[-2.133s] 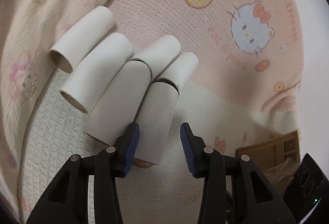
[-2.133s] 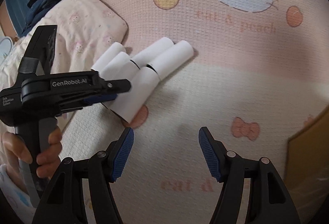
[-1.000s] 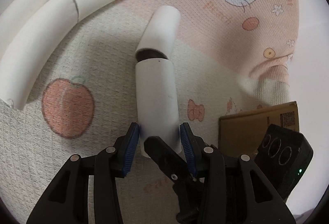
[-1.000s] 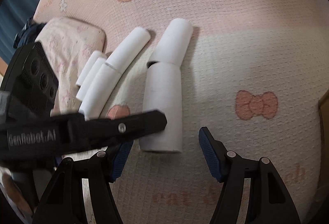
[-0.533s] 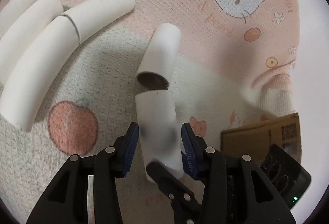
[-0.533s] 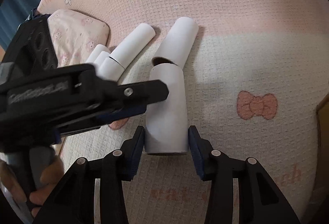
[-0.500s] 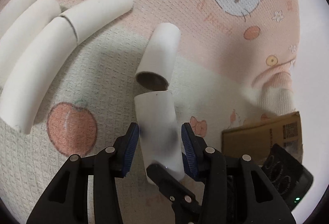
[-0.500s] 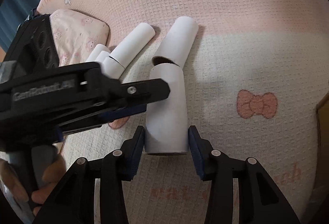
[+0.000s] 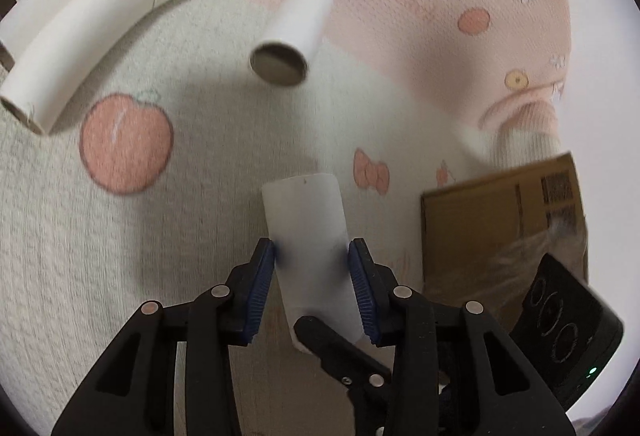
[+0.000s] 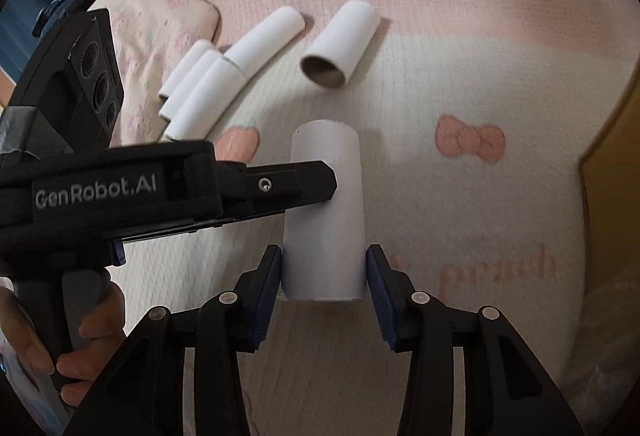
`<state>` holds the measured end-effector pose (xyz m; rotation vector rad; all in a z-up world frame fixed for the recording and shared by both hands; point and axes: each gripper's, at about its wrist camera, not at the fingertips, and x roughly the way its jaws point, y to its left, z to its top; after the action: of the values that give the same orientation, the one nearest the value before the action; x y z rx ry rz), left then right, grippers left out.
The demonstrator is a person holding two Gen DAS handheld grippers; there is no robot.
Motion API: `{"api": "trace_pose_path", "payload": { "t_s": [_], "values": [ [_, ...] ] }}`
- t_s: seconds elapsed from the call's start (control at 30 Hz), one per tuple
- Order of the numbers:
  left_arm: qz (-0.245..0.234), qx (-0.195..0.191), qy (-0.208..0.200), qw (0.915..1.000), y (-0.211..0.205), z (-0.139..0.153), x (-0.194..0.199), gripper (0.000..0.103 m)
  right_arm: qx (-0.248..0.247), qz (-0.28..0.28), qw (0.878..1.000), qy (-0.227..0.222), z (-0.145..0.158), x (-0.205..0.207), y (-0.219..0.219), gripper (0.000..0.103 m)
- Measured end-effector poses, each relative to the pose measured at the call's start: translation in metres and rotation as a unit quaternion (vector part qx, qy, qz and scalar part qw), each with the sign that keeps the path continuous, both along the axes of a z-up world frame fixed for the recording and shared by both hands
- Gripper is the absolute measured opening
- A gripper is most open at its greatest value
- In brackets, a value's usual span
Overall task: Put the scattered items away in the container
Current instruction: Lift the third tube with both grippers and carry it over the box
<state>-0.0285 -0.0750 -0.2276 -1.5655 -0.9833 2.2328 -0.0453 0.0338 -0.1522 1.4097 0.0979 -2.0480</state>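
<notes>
My left gripper [image 9: 312, 268] and my right gripper [image 10: 325, 272] are both shut on the same white cardboard tube [image 9: 308, 232], held above the bed cover; it also shows in the right wrist view [image 10: 326, 212]. The left gripper crosses in from the left in the right wrist view [image 10: 280, 188]. A second tube [image 9: 292, 32] lies apart on the cover with its open end towards me, also in the right wrist view [image 10: 340, 44]. Several more tubes [image 9: 80, 28] lie side by side at the upper left. A cardboard box [image 9: 504, 220] stands to the right.
The surface is a pink and cream Hello Kitty blanket [image 9: 420, 36]. A pink patterned pillow [image 10: 160, 20] lies behind the tube group [image 10: 224, 76]. The box edge [image 10: 612, 140] shows at the right of the right wrist view. My hand [image 10: 92, 348] holds the left gripper's handle.
The right gripper closed on the tube the left gripper was holding. The held tube has lifted and pulled back from the second tube, leaving a wide gap.
</notes>
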Motion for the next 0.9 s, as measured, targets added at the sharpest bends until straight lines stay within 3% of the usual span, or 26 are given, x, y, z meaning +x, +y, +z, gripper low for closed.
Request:
{"api": "trace_pose_path", "payload": {
  "t_s": [0.23,0.53,0.7,0.9],
  "values": [
    [0.005,0.015,-0.004,0.9999,-0.003,0.000,-0.007,0.047,0.004,-0.006,1.000,-0.023,-0.002,-0.009,-0.002,0.042],
    [0.010,0.029,-0.017,0.9994,-0.004,-0.005,-0.010,0.042,-0.017,-0.016,0.998,-0.063,-0.015,-0.028,-0.002,0.041],
    [0.010,0.007,0.012,0.9999,0.007,0.019,0.002,0.042,-0.033,-0.015,0.998,-0.050,0.001,-0.017,0.005,0.041],
    [0.007,-0.019,0.060,0.9980,0.020,0.067,0.021,0.042,-0.052,-0.014,0.998,-0.018,0.037,-0.003,0.018,0.041]
  ]
}}
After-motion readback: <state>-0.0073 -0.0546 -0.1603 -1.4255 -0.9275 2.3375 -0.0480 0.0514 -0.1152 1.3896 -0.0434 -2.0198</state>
